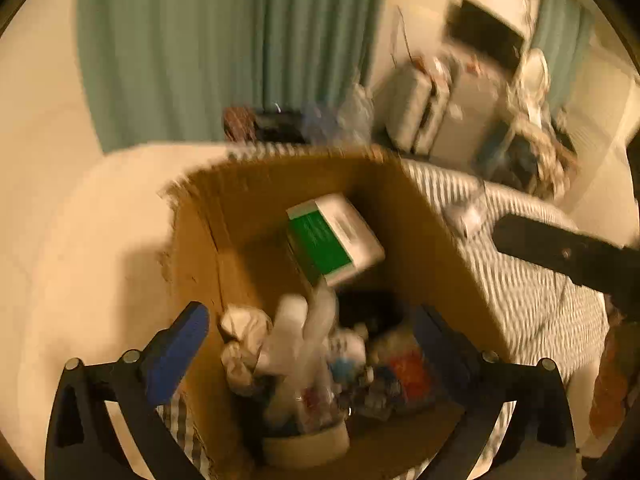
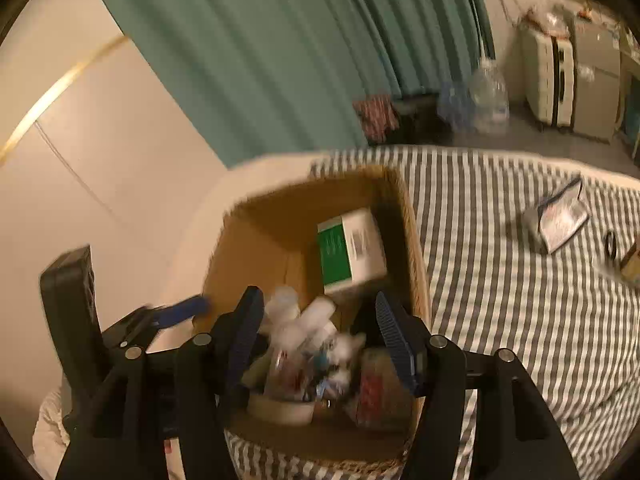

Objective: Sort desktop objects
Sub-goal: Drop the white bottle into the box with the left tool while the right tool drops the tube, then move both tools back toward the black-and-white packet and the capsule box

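Note:
An open cardboard box (image 1: pixel 420 224) stands on a striped bed and shows in both views (image 2: pixel 412 216). Inside lie a green and white carton (image 1: pixel 334 238) (image 2: pixel 350 250), white bottles (image 1: pixel 296 332) (image 2: pixel 304 320), a crumpled tissue (image 1: pixel 244 344), a red packet (image 1: pixel 412 372) (image 2: pixel 376 388) and a tape roll (image 1: pixel 308 440) (image 2: pixel 280 410). My left gripper (image 1: pixel 312 344) is open over the box, holding nothing. My right gripper (image 2: pixel 320 340) is open over the same box, holding nothing. The left gripper's blue finger (image 2: pixel 182 312) shows in the right wrist view.
The striped bedsheet (image 2: pixel 500 280) spreads to the right with a small pouch (image 2: pixel 560 216) and small items (image 2: pixel 624 256) on it. Green curtains (image 2: pixel 280 52), water bottles (image 2: pixel 484 96) and suitcases (image 2: pixel 556 76) stand behind. A white wall is on the left.

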Demonstrator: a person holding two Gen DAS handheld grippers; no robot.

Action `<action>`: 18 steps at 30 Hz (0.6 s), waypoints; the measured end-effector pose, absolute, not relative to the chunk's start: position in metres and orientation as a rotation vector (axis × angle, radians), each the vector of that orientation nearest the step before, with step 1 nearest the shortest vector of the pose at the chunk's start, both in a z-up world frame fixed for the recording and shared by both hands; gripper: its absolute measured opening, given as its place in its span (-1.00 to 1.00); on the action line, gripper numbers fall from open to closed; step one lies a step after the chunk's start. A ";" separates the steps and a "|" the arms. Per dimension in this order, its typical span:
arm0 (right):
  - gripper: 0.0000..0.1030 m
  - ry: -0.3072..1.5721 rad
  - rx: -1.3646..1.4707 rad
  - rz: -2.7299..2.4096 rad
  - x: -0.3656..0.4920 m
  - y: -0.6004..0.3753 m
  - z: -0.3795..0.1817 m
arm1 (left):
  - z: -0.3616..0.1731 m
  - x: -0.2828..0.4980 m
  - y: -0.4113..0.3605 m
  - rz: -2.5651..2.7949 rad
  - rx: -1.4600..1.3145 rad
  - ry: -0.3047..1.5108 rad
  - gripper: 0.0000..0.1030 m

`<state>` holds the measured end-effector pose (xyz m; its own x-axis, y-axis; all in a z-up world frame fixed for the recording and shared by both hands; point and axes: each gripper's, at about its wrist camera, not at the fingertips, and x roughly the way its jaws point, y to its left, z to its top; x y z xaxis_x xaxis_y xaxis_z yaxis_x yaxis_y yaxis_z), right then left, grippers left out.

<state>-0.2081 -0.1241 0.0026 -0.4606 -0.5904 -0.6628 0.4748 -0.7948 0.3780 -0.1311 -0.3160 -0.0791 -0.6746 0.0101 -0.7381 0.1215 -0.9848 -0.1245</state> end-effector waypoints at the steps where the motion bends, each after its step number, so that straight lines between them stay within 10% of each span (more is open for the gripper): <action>1: 0.20 -0.176 1.059 -2.287 -0.205 -0.117 0.007 | -0.075 -0.128 -0.319 -2.823 1.213 0.301 1.00; 10: 0.76 -0.166 0.874 -2.523 -0.184 -0.012 0.019 | -0.051 -0.110 -0.284 -2.910 1.120 0.299 1.00; 18: 0.77 -0.089 0.993 -2.657 -0.178 0.136 -0.003 | -0.078 -0.104 -0.185 -2.950 1.330 0.272 1.00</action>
<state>-0.1776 0.1356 -0.0029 -0.7146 -0.3016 -0.6311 0.2589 -0.9522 0.1619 -0.1045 -0.1851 -0.0780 -0.6601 0.1643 -0.7330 -0.0278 -0.9804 -0.1948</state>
